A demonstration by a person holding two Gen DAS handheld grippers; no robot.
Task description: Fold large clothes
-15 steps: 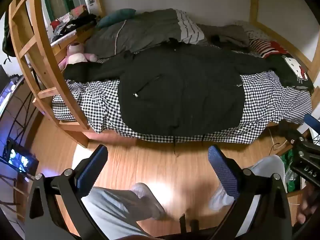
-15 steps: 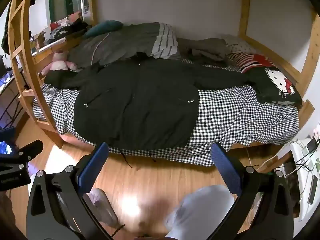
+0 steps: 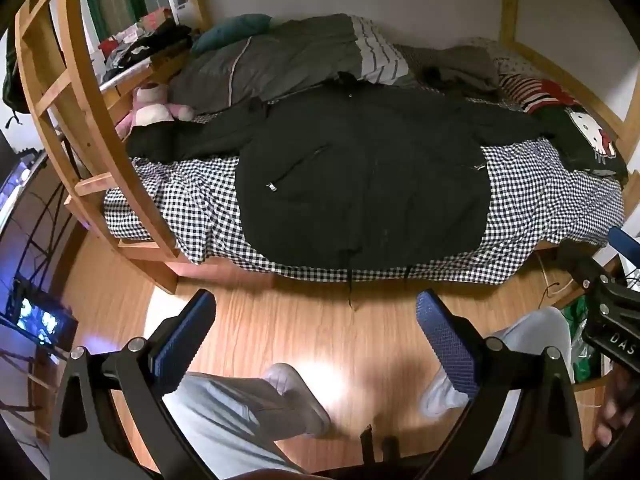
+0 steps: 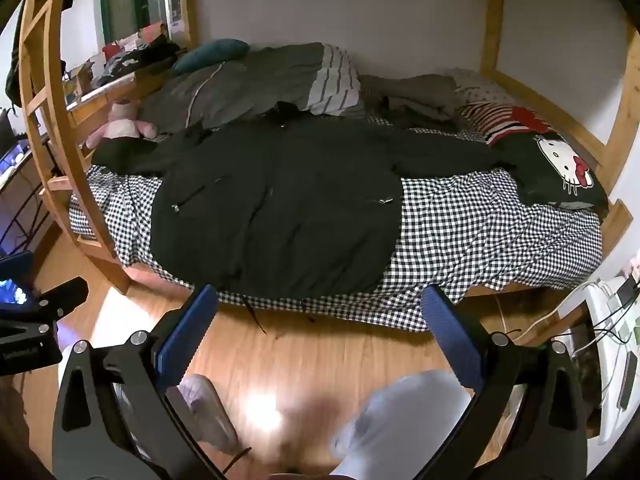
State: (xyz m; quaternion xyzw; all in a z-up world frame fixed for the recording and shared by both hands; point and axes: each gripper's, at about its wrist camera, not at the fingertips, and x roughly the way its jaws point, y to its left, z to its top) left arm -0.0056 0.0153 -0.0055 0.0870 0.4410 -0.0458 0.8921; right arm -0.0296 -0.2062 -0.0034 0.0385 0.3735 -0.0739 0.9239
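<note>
A large black zip jacket (image 3: 360,176) (image 4: 276,208) lies spread flat, front up, on the checked bedsheet (image 3: 532,200) (image 4: 480,232), sleeves stretched out to both sides and its hem at the bed's near edge. My left gripper (image 3: 316,320) hangs open over the wooden floor, short of the bed, nothing between its blue pads (image 3: 448,340). My right gripper (image 4: 320,320) is open too, above the floor just in front of the hem, empty. Each gripper shows at the edge of the other's view.
A wooden bunk frame and ladder (image 3: 80,128) stand at the bed's left end. Grey bedding (image 3: 280,56), a pink plush (image 3: 152,108) and a cat-print pillow (image 4: 560,168) lie on the bed. The person's legs and slippers (image 3: 296,400) are on the floor below. Cables and a white shelf (image 4: 612,340) sit at right.
Both grippers have drifted slightly nearer the bed; the person's feet have shifted on the floor. The jacket lies as before.
</note>
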